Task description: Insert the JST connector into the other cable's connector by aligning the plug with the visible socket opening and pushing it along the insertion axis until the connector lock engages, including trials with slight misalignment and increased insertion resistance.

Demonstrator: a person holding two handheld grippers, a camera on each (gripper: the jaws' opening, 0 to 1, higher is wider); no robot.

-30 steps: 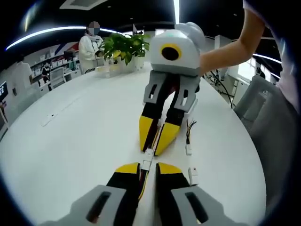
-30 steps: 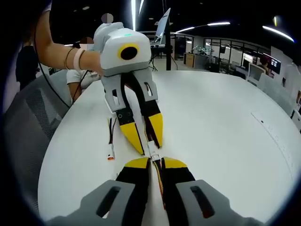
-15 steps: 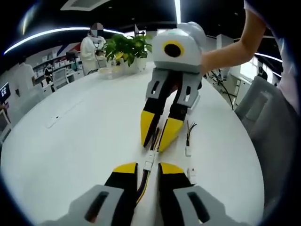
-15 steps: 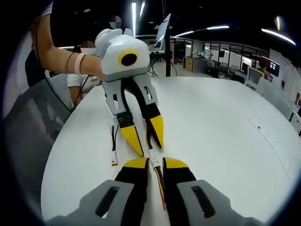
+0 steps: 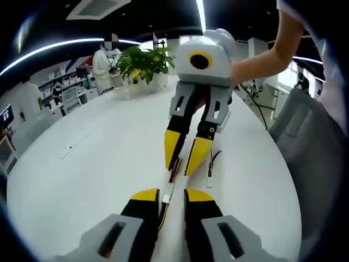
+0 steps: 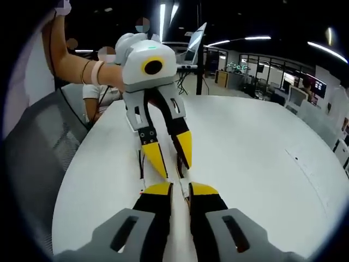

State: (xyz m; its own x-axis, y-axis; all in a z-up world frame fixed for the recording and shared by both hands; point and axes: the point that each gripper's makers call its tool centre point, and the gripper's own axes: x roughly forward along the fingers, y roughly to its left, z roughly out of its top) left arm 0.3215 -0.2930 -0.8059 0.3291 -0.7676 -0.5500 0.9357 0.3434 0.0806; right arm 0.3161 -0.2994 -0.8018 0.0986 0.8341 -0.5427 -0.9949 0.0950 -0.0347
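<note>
My left gripper is shut on a white JST connector with dark wires running back between its jaws. Facing it tip to tip, my right gripper is shut on the other cable's connector. In the right gripper view, my right gripper sits at the bottom. The left gripper comes down from above, with a small white connector piece between the two sets of tips. Whether the two connectors are joined is hidden by the fingers. A person's hand holds each gripper.
A spare cable with a white plug lies on the white round table just right of the grippers. Another spare cable lies behind the left gripper's finger. Potted plants stand at the far edge, and a grey chair beside the table.
Both grippers stay tip to tip on their connectors. Both views have lifted and tilted a little, so the table and spare cables sit lower and farther off.
</note>
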